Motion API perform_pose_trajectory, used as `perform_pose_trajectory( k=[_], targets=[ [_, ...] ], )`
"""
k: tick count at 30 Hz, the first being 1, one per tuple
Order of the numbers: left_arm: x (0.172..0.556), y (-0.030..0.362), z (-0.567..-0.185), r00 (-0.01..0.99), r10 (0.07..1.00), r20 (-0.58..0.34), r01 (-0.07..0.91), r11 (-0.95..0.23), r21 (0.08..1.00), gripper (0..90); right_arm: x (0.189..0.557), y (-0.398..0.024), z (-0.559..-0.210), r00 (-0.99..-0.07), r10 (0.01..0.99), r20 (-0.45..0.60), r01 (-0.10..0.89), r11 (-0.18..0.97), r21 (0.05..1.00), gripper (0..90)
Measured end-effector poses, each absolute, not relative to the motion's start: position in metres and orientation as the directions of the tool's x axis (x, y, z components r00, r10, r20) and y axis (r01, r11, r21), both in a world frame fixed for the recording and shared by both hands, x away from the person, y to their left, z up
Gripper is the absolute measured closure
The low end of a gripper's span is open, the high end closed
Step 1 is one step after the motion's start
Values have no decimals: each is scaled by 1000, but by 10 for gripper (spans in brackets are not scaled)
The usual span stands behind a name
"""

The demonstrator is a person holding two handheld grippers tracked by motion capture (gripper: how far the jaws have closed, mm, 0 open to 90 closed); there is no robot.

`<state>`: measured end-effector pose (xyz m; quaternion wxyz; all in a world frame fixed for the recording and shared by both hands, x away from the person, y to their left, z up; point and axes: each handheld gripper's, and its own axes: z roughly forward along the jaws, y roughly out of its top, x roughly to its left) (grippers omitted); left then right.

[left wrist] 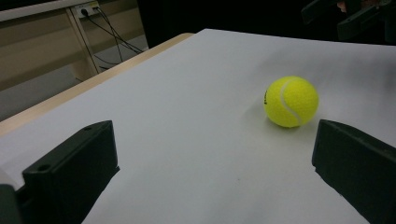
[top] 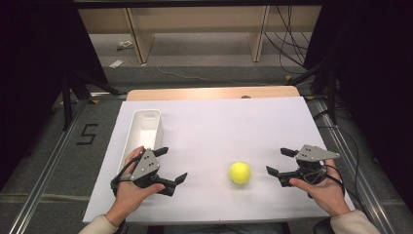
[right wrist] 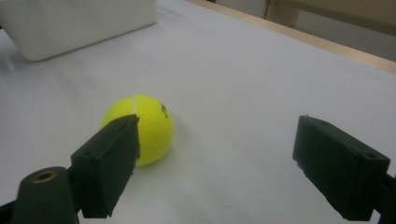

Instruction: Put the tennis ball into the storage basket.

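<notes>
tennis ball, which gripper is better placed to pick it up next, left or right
Probably the right gripper. Its open jaws point at the tennis ball from close by, and in its own view the ball sits just past one jaw. The left gripper is also open but farther from the ball.

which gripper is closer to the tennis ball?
The right gripper: a short gap from the tennis ball. The left gripper sits farther off.

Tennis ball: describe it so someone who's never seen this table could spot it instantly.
On the white sheet covering the table, look near the person's edge, between the two open grippers and closer to the right gripper. The tennis ball lies there alone, the one round, bright yellow thing; the white bin at far left is long and rectangular.
</notes>
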<state>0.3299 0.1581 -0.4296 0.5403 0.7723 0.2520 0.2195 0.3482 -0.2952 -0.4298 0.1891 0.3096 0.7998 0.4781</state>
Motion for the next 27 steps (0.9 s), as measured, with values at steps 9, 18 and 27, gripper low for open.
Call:
perform_pose_trajectory(
  k=[9,18,27],
  targets=[
    [329,156,-429,783,618,67,150,-292,945,0,346,-291,-430,-745,666,-10,313,364,877,155],
    [329,156,-429,785,615,75,146,-300,943,0,349,-274,-434,-777,630,1,316,389,865,157],
    [329,155,-429,783,616,79,144,-304,942,0,351,-253,-439,-803,595,1,313,421,851,158]
  ],
)
